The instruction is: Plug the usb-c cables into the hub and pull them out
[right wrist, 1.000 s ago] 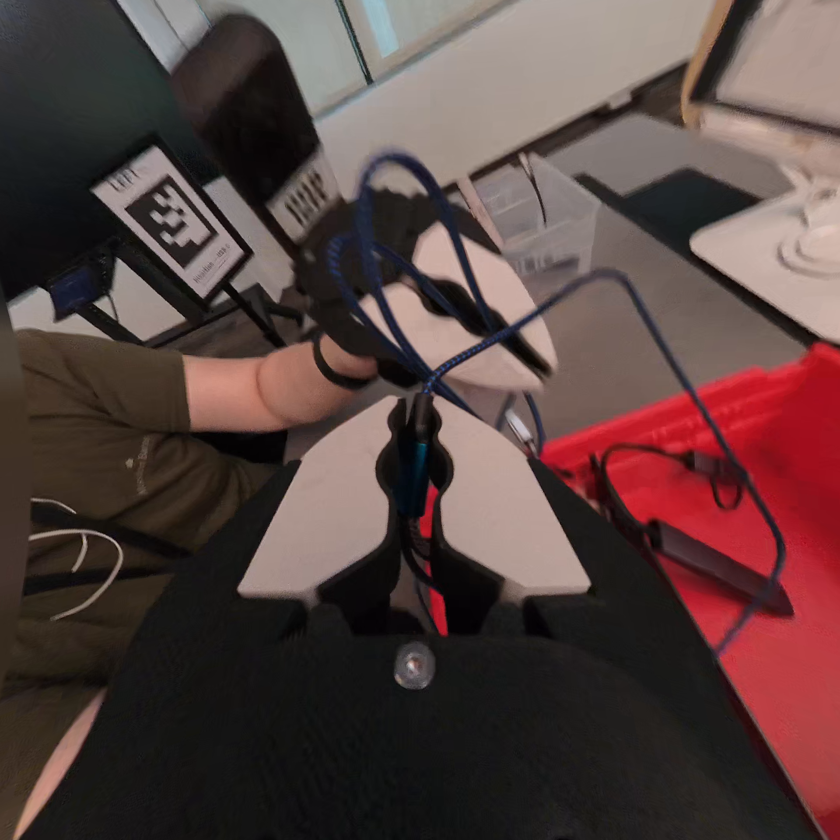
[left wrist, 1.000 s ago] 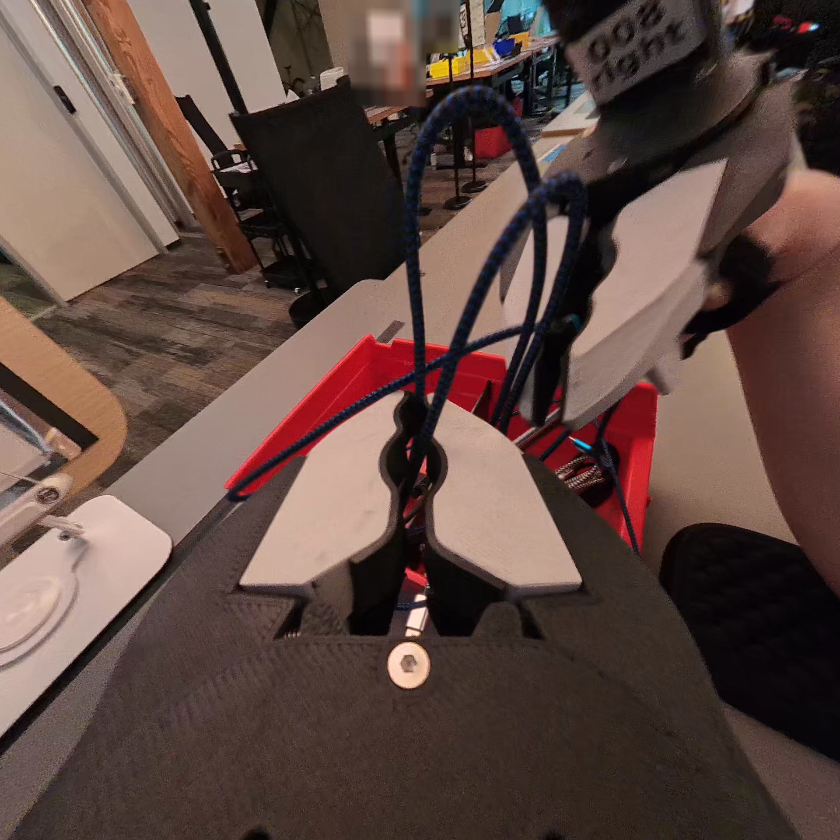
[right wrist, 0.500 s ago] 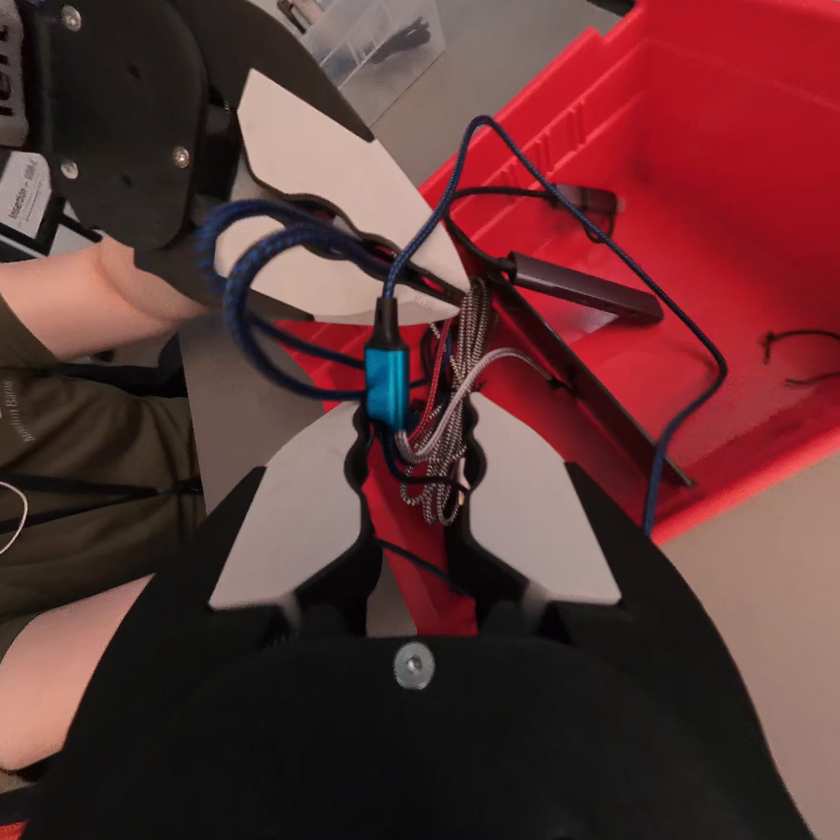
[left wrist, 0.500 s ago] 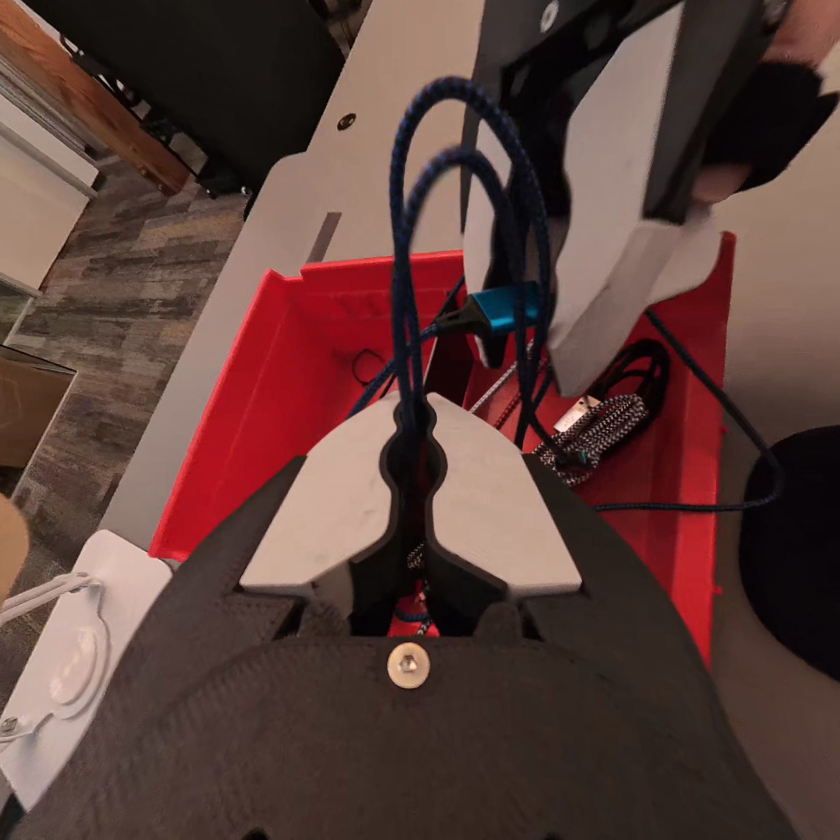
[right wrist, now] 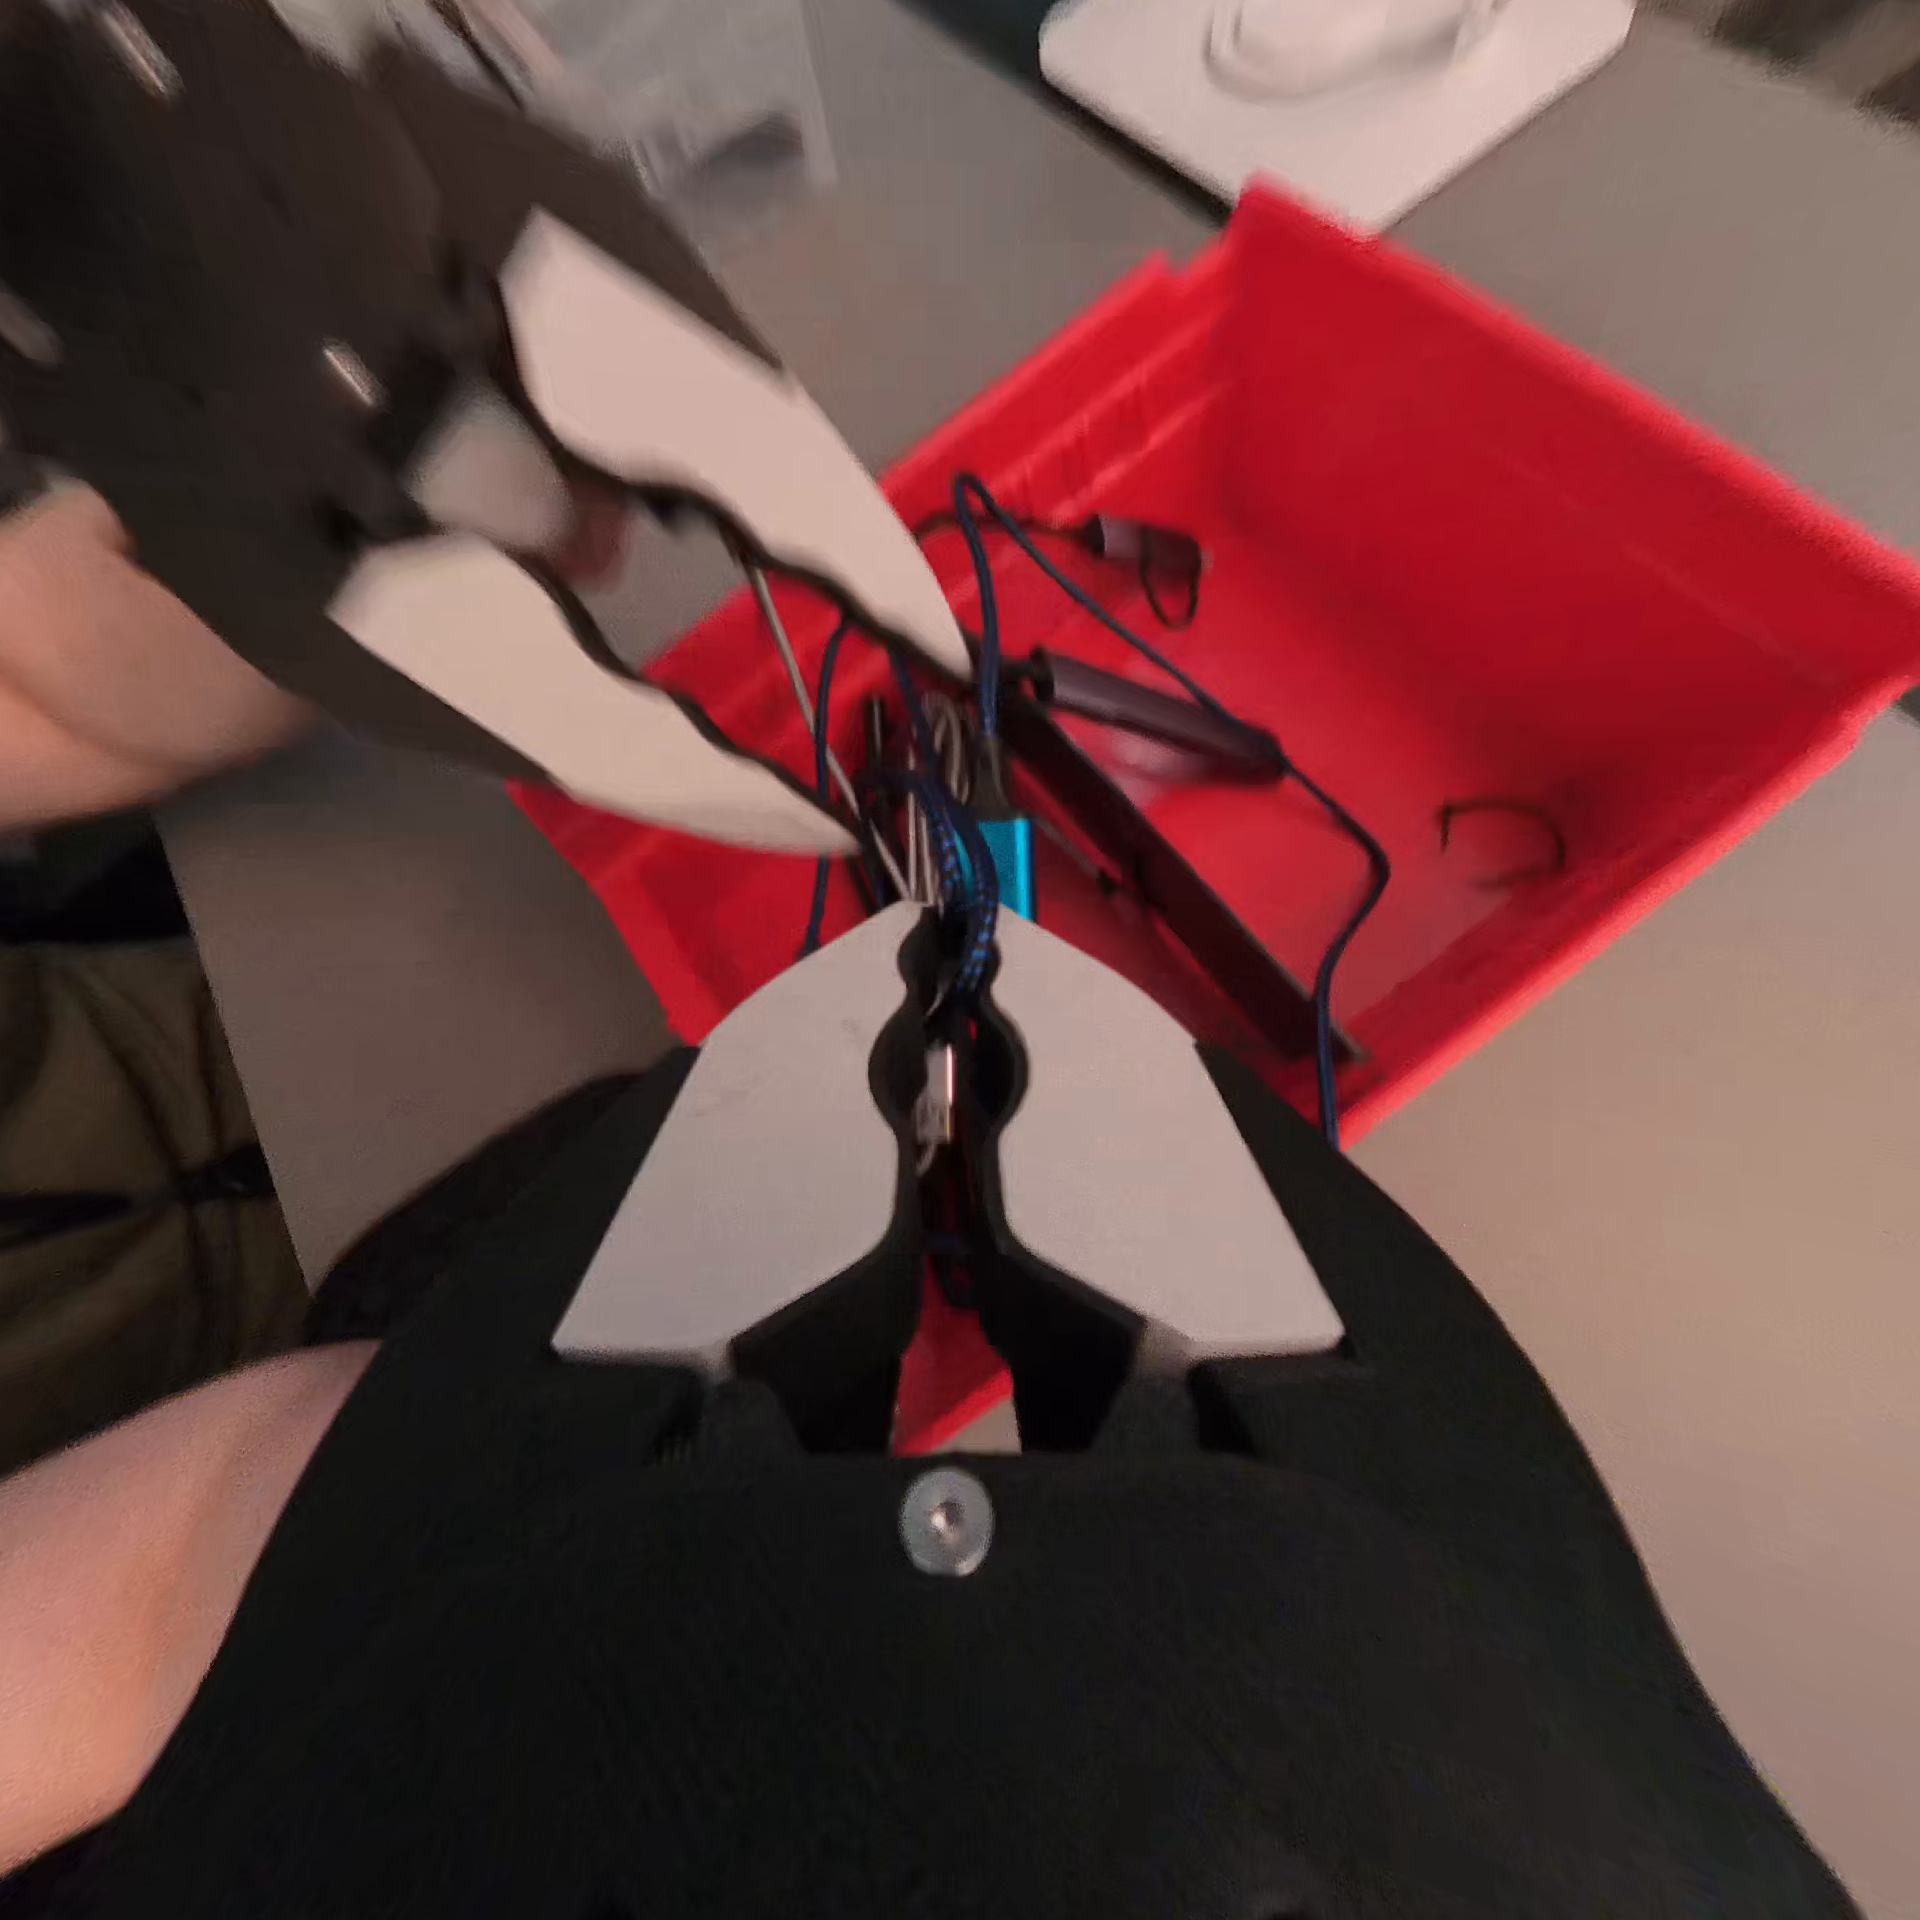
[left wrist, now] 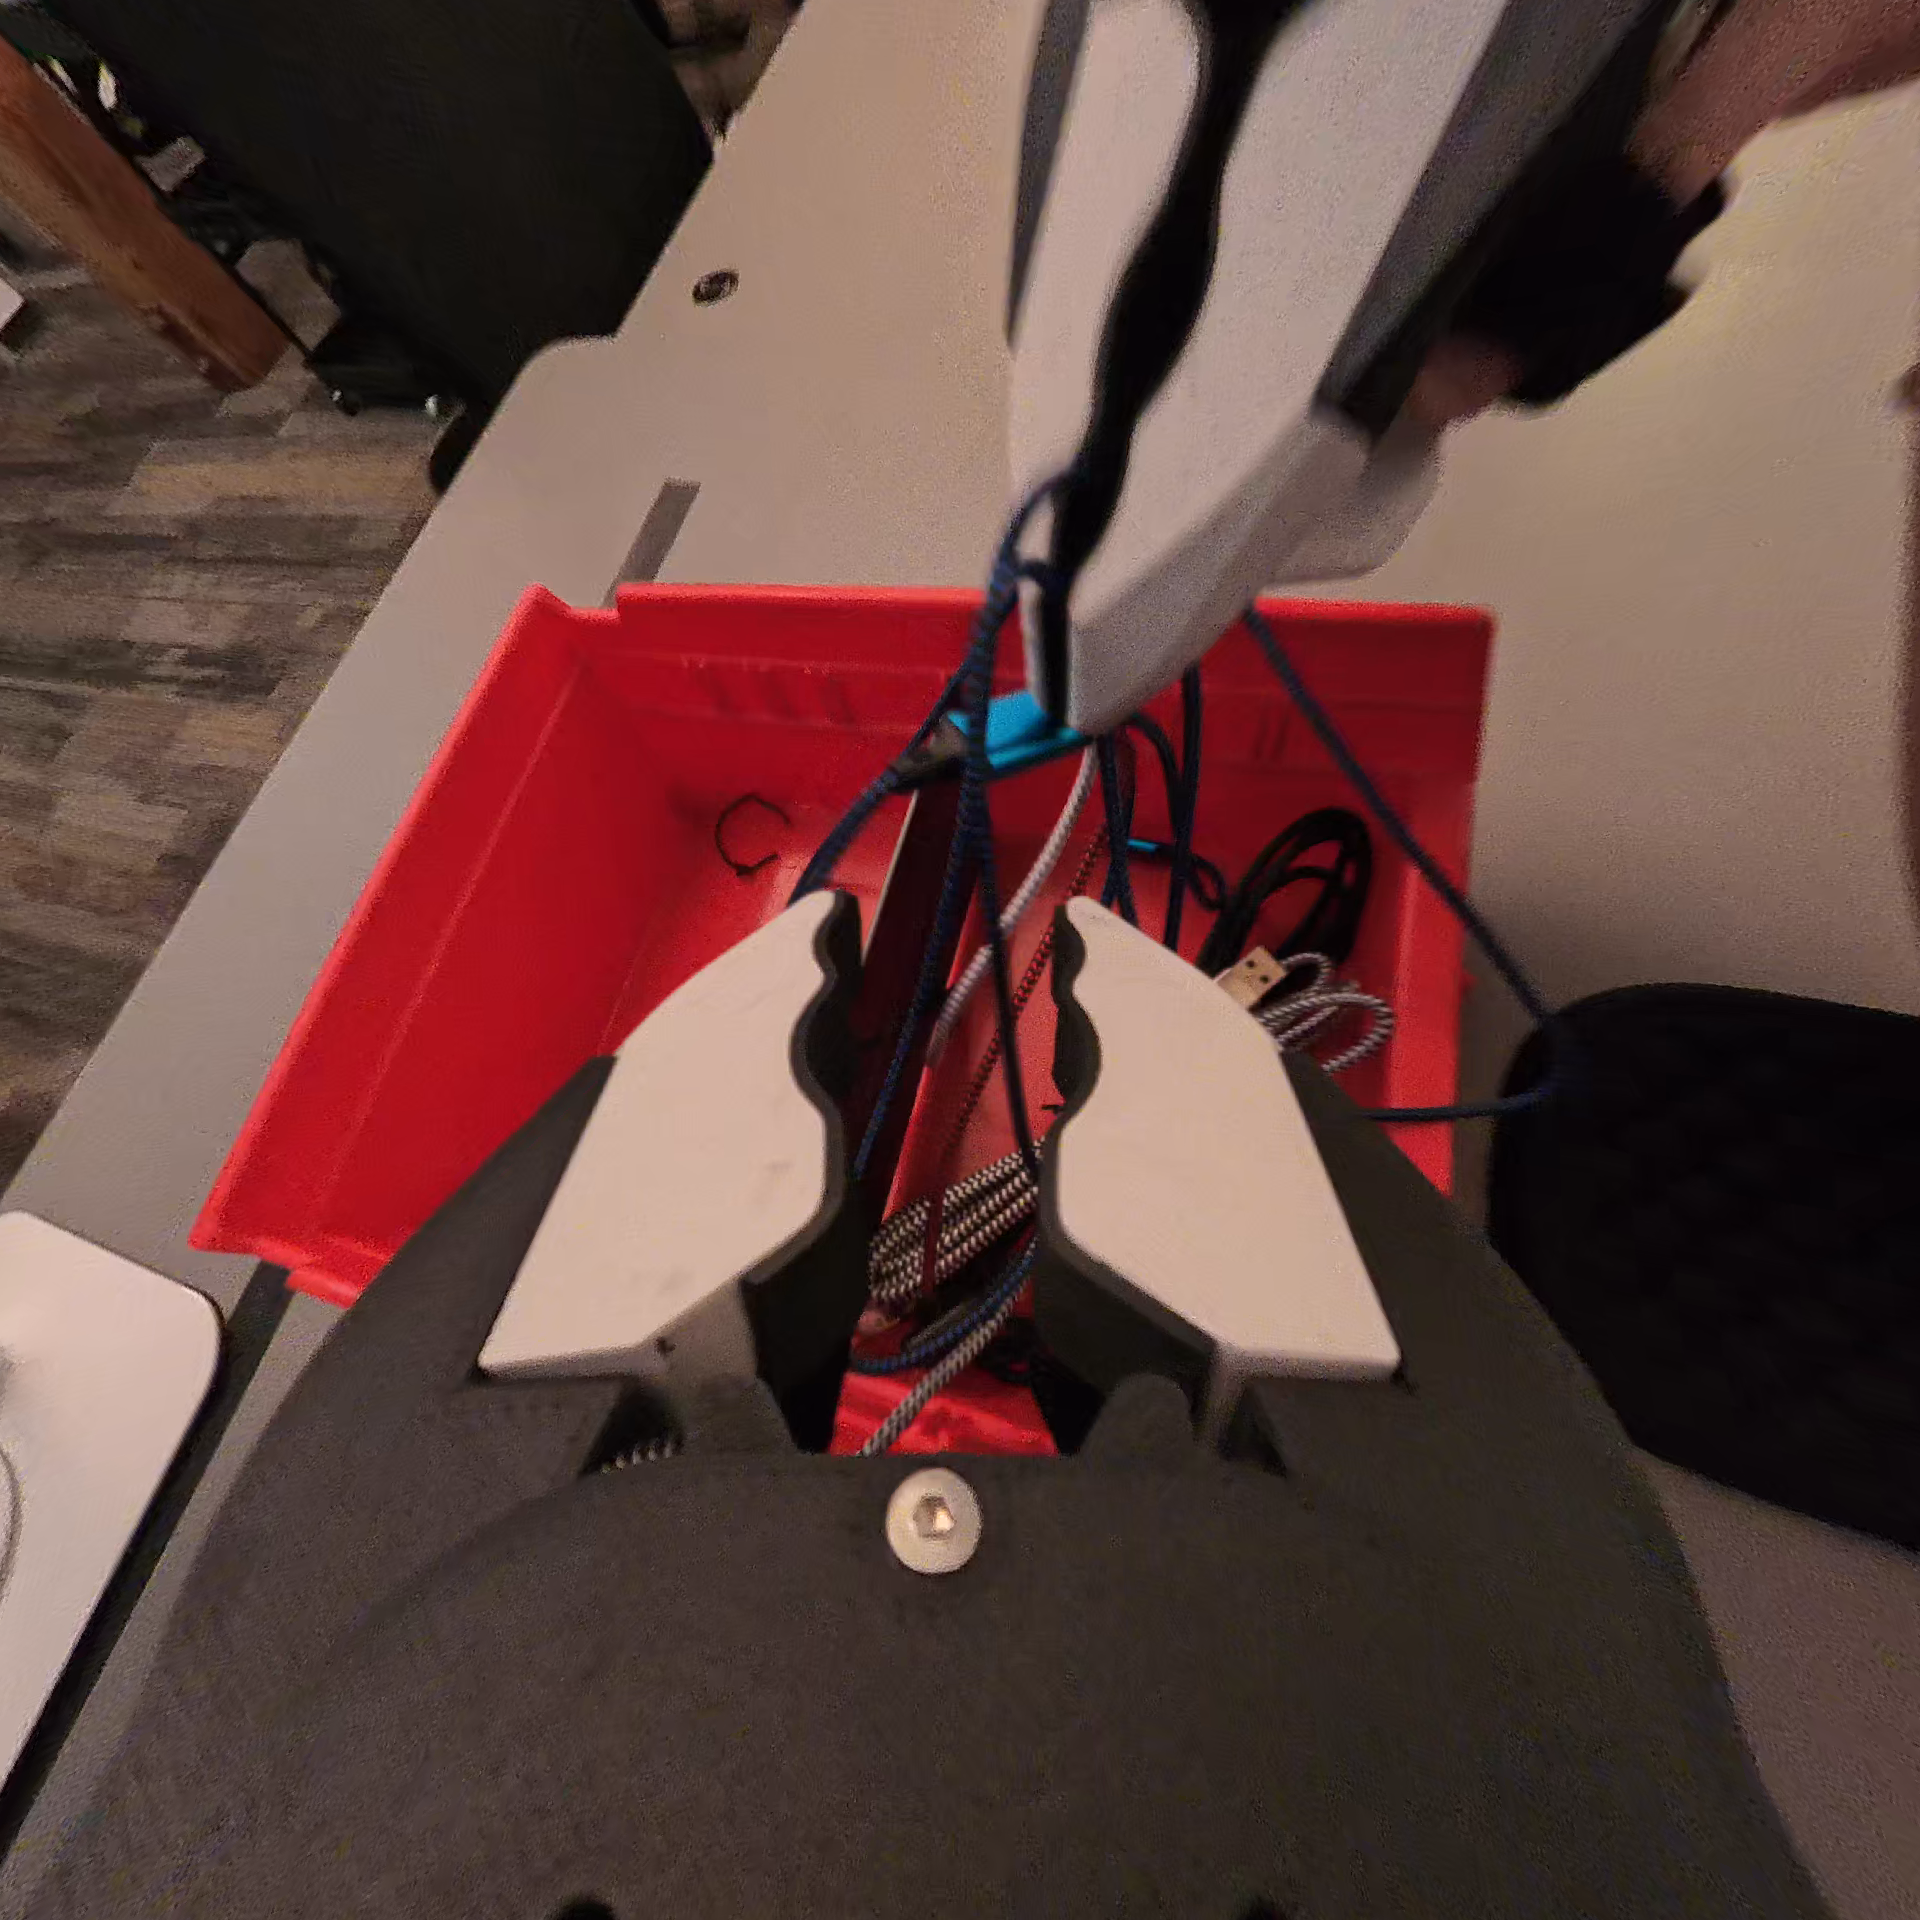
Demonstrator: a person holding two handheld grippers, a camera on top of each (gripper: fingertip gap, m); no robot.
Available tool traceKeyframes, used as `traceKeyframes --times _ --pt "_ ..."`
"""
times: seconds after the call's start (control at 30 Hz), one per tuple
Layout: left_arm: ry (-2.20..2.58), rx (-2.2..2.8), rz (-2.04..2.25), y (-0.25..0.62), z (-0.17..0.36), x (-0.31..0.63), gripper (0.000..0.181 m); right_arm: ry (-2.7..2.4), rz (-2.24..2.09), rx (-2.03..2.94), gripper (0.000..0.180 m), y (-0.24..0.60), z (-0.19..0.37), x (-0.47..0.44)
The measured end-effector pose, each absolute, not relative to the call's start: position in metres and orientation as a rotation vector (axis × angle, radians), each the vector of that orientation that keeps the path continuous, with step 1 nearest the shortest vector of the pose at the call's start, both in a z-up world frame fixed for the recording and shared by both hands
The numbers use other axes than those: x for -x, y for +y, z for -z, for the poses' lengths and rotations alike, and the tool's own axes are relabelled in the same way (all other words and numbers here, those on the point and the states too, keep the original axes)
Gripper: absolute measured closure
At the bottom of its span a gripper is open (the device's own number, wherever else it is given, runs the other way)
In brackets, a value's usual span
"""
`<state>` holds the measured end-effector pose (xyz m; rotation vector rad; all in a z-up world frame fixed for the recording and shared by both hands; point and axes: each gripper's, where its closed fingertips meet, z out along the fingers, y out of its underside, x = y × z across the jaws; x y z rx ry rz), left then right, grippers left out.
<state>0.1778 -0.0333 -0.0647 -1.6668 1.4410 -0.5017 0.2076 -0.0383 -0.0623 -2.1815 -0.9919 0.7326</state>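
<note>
A red bin [left wrist: 468, 987] on the grey table holds a tangle of cables. My left gripper [left wrist: 956, 914] is open above it; thin strands of the blue braided cable [left wrist: 971, 831] hang loose between its jaws. My right gripper [right wrist: 956, 925] is shut on the blue braided cable [right wrist: 961, 894], just behind its bright blue plug [right wrist: 1006, 862]. In the left wrist view the right gripper [left wrist: 1060, 675] hangs over the bin's far side with the plug [left wrist: 1013, 727] at its tip. A slim dark hub [right wrist: 1143, 707] with a short lead lies in the bin. The open left gripper [right wrist: 894, 727] is blurred.
A black divider bar [right wrist: 1174, 883] crosses the bin. Black-and-white braided cables [left wrist: 1320, 1013] and a black coiled cable [left wrist: 1299, 883] lie in its right part. A white stand base [left wrist: 83, 1403] sits at the left, a black pad [left wrist: 1714, 1195] at the right. The table edge [left wrist: 416, 582] drops to the floor. Less than 4 cm separates the two grippers' tips.
My left gripper has opened and let go of the blue cable loops. My right gripper, open half a second ago, has shut on the cable again. Both have come down over the bin.
</note>
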Motion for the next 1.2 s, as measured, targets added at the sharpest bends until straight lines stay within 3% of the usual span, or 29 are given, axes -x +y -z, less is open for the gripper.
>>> traceKeyframes --times 0.03,0.13,0.3,0.43,0.5,0.73,1.2 --pt "1.426 1.649 0.539 -0.035 0.054 -0.171 0.143 -1.019 -0.702 2.218 0.175 -0.043 0.07 -0.211" --pt "1.39 1.65 0.475 -0.019 0.04 -0.145 0.131 -1.064 -0.7 2.312 0.176 -0.056 0.086 -0.214" --pt "1.465 1.815 0.391 0.014 0.068 -0.119 0.121 -1.075 -0.687 2.64 0.176 -0.068 0.128 -0.22" --pt "1.498 1.882 0.604 0.011 0.087 -0.127 0.137 -1.193 -0.536 2.722 0.175 -0.065 0.143 -0.218" --pt "1.543 1.856 0.627 0.006 0.093 -0.129 0.172 -1.146 -0.554 2.689 0.174 -0.06 0.135 -0.215" --pt "1.567 1.702 0.603 -0.02 0.055 -0.14 0.178 -0.874 -0.478 2.479 0.135 -0.044 0.095 -0.245" --pt "1.486 1.782 0.856 -0.085 -0.008 -0.163 0.179 -0.96 -0.24 2.178 0.14 -0.044 0.041 -0.239"
